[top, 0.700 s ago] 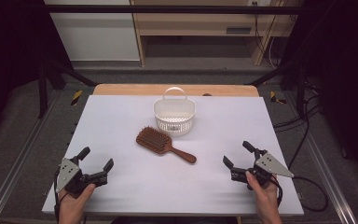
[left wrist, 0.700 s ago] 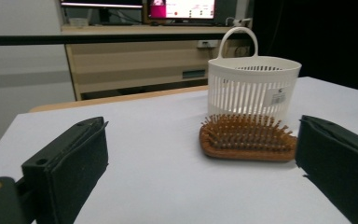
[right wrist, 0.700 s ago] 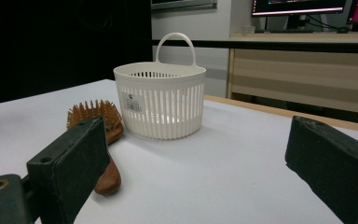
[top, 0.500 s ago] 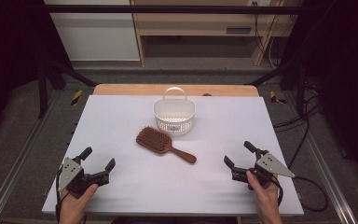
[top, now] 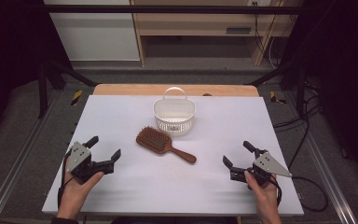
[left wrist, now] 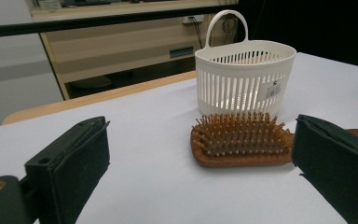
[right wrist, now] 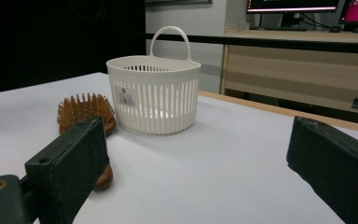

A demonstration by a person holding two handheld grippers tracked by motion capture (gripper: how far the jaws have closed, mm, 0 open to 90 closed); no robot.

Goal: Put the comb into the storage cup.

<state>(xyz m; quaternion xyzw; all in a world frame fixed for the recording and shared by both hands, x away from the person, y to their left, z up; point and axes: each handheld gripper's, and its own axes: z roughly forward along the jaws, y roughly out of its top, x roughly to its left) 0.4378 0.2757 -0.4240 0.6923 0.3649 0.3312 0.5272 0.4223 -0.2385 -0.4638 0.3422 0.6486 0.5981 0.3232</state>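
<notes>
Both pairs of jaws stand wide apart, nothing between them. Left gripper (top: pixel 106 148) rests at my 8 o'clock on the white table (top: pixel 121 116), right gripper (top: pixel 237 154) at 4 o'clock, each in my hand. Brown hairbrush (top: pixel 161 142) lies bristles up near the table's middle, handle pointing toward 4 o'clock, well apart from both grippers. White slotted basket (top: pixel 174 115) stands upright just beyond the brush head at 12 o'clock, 1 handle loop on its far rim.

Brown wooden paddle hairbrush (top: pixel 163 144) lies mid-table (top: pixel 121 116), just in front of white slotted plastic basket (top: pixel 174 115); handle points right, twd the person's side.
</notes>
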